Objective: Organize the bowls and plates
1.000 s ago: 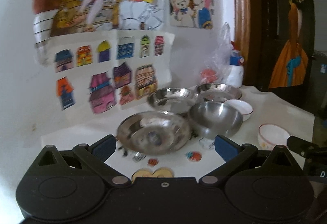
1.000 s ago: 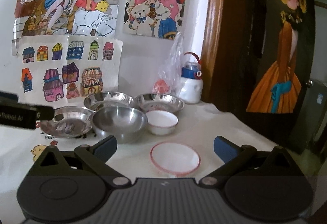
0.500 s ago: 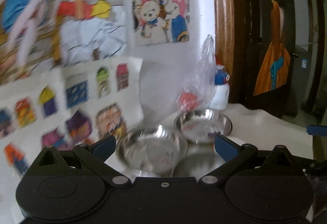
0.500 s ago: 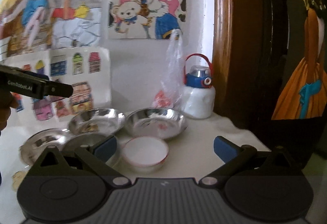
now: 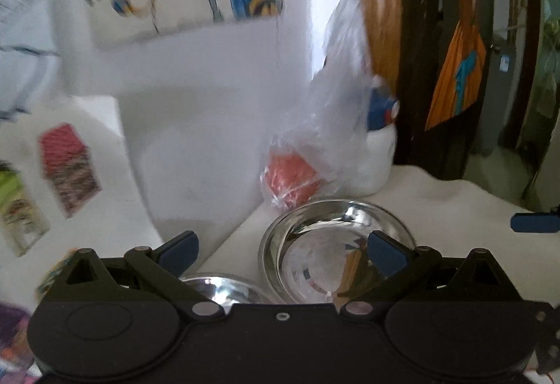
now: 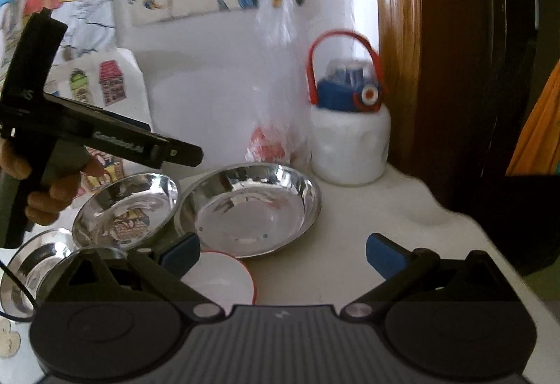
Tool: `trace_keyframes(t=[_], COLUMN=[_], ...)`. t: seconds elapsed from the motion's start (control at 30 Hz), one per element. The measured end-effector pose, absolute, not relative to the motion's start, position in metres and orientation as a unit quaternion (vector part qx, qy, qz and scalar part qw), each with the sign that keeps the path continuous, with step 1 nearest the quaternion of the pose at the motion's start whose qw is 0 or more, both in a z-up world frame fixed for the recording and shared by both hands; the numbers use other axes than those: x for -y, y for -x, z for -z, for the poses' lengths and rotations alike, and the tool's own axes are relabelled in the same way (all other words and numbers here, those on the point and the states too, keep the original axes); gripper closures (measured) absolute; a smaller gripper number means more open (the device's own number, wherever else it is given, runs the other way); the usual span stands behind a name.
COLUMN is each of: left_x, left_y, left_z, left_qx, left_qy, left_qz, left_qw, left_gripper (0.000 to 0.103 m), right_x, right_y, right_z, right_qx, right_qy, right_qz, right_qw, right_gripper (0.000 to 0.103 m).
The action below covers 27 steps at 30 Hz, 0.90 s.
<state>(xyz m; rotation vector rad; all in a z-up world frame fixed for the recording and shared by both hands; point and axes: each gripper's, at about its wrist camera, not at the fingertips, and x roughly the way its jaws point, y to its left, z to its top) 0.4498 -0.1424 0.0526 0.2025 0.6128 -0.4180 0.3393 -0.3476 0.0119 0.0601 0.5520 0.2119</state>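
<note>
Both of your grippers are spread wide and hold nothing. Your left gripper (image 5: 281, 252) hovers over the back of the white-covered table (image 6: 402, 209), with a shiny steel dish (image 5: 315, 237) lying between its blue fingertips and the rim of a second steel dish (image 5: 224, 286) just below its left finger. Behind them a clear plastic bag (image 5: 325, 146) with something red inside leans against the wall, beside a white jug with a blue lid (image 6: 350, 135). Your right gripper (image 6: 281, 252) is above a wide steel plate (image 6: 248, 209), with a white bowl with a red rim (image 6: 224, 279) close to its left fingertip. Two more steel dishes (image 6: 129, 205) sit to the left, beneath your hand (image 6: 49, 195) gripping the left tool.
</note>
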Motion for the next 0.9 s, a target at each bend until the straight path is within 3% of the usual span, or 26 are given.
trace_keyframes(t=[0.23, 0.57, 0.73, 0.8, 0.9], left_x=[0.156, 0.177, 0.179, 0.178, 0.17], left_y=[-0.501, -0.525, -0.533, -0.535, -0.535], left_z=[-0.031, -0.008, 0.004, 0.006, 0.006], left_qx=[-0.338, -0.371, -0.4, -0.407, -0.416], left_qy=[-0.097, -0.148, -0.139, -0.132, -0.105], left_qz=[0.218, 0.23, 0.229, 0.231, 0.233], left_qw=[0.91, 0.887, 0.876, 0.874, 0.872], left_gripper=[0.001, 0.001, 0.006, 0.009, 0.012], right_x=[0.339, 0.354, 0.362, 0.362, 0.362], right_y=[-0.37, -0.408, -0.418, -0.418, -0.419], right_z=[0.006, 0.024, 0.033, 0.033, 0.034], right_qx=[-0.297, -0.345, -0.361, -0.361, -0.365], right_qy=[-0.035, -0.151, -0.2, -0.201, -0.211], right_qz=[-0.099, -0.112, -0.12, -0.122, -0.128], right_qw=[0.949, 0.92, 0.903, 0.902, 0.898], right_gripper=[0.0, 0.001, 0.021, 0.036, 0.05])
